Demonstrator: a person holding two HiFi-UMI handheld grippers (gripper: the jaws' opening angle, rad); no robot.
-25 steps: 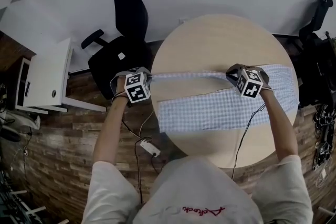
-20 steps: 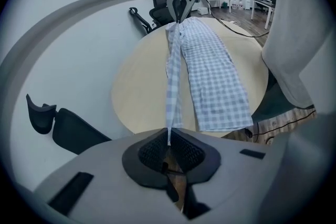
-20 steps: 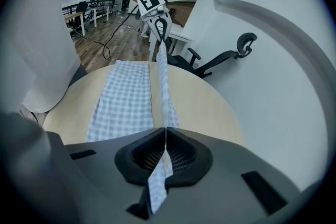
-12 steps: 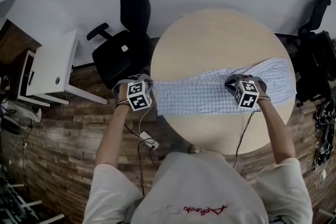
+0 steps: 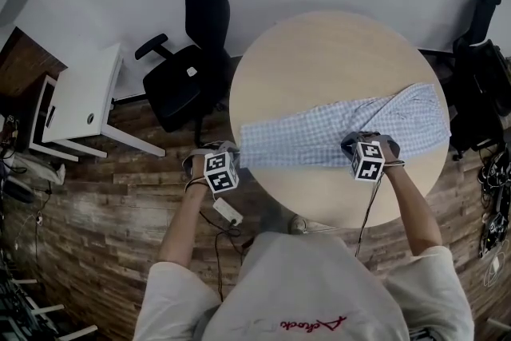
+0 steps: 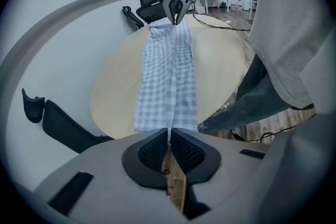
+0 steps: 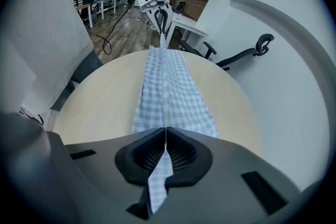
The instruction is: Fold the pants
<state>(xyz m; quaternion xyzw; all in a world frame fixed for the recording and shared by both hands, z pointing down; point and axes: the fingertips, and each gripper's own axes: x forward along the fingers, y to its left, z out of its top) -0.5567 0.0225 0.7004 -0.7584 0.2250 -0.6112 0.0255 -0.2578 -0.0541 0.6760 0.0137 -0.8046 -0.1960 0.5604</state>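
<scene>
Blue-and-white checked pants (image 5: pixel 335 132) lie stretched in a long band across the round wooden table (image 5: pixel 319 52). My left gripper (image 5: pixel 230 151) hangs just off the table's left edge, shut on the pants' left end (image 6: pixel 167 113). My right gripper (image 5: pixel 358 143) sits over the near right part of the table, shut on the pants' near edge, and a strip of cloth (image 7: pixel 160 176) runs through its jaws. Each gripper view shows the cloth running straight to the other gripper: the right gripper (image 6: pixel 176 10) in the left one, the left gripper (image 7: pixel 160 21) in the right one.
A black office chair (image 5: pixel 188 68) stands left of the table, and another black chair (image 5: pixel 479 20) at the far right. A white desk (image 5: pixel 80 104) is further left. A power strip with cable (image 5: pixel 227 212) lies on the wooden floor (image 5: pixel 96 235) under my left arm.
Both grippers have come toward me and lower, carrying the held edge of the pants. The cloth now lies as one flat band on the table.
</scene>
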